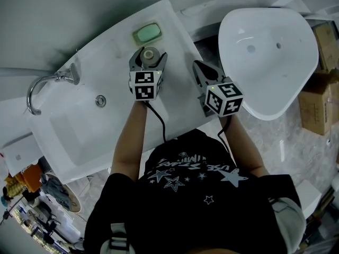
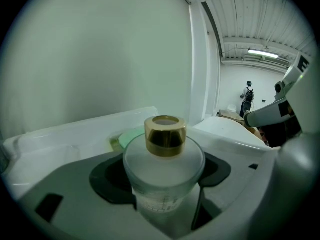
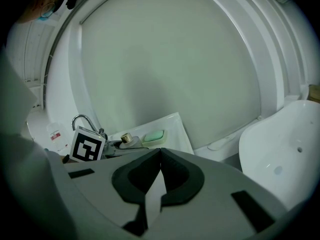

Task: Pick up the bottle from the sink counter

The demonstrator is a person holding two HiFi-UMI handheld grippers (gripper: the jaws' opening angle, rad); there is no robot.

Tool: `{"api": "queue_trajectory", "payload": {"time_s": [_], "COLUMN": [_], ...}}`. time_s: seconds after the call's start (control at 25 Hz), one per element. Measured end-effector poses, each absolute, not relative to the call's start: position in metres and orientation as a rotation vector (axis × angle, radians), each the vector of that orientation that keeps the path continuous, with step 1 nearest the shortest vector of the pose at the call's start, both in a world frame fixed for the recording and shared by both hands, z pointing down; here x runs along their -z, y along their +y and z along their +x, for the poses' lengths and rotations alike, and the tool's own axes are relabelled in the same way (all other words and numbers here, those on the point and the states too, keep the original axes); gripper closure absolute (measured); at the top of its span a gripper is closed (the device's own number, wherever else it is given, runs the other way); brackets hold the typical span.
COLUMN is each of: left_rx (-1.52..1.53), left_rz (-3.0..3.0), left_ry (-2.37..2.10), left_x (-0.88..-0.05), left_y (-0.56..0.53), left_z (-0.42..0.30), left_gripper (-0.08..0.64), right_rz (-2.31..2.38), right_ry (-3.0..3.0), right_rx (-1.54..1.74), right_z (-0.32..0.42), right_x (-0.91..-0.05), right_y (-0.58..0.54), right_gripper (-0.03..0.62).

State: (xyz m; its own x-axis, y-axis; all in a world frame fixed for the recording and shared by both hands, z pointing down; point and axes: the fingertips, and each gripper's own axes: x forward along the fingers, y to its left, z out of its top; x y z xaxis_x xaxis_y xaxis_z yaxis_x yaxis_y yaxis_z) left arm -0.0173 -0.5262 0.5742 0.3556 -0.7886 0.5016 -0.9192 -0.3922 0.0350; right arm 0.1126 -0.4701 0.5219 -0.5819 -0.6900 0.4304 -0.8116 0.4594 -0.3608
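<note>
Nearest the person, the right tool hangs over the counter's front edge with its jaws closed on each other and nothing between them; it is well apart from the task's thing.

Just beyond, the left tool points down at a slant with its jaws spread wide around the bottle, which stands upright on the counter beside the sink basin. The dark pads flank the round body on both sides. A thin gap seems to remain on the right side, so the hold does not look made yet.

The bottle is squat, with a frosted, cloudy wall and a narrow gold cap. It looks stiff and smooth, so it is probably slippery against the pads, and breakable if the wall is glass. Its weight is likely modest. The wide body below the shoulder is the sound place to clamp. The cap is too narrow and might pull loose.

Behind the bottle a green soap bar lies near the wall, close enough to be nudged by the jaw tips.
</note>
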Motion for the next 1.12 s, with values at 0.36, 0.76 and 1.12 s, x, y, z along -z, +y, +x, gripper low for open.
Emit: {"api": "queue_trajectory", "payload": {"time_s": [0.36, 0.76, 1.12], "left_rx": [-0.522, -0.419, -0.422], "left_rz": [2.334, 2.356, 2.341], "left_ry": [-1.508, -1.527, -1.572], "left_x": [-0.551, -0.508, -0.475], "left_y": [-0.498, -0.428, -0.342], "left_z": [-0.026, -0.050, -0.103], "left_gripper": [0.210, 0.210, 0.210], "right_rz": [1.283, 1.230, 1.182], "right_ry": [-2.507, -2.558, -2.622], "right_rx": [-0.791, -0.730, -0.691], "right_z": [0.098, 0.067, 0.016], "right_x": [-0.519, -0.494, -0.462], "right_y": [-0.457, -0.410, -0.352], "right_gripper": [0.586, 0.586, 0.586]}}
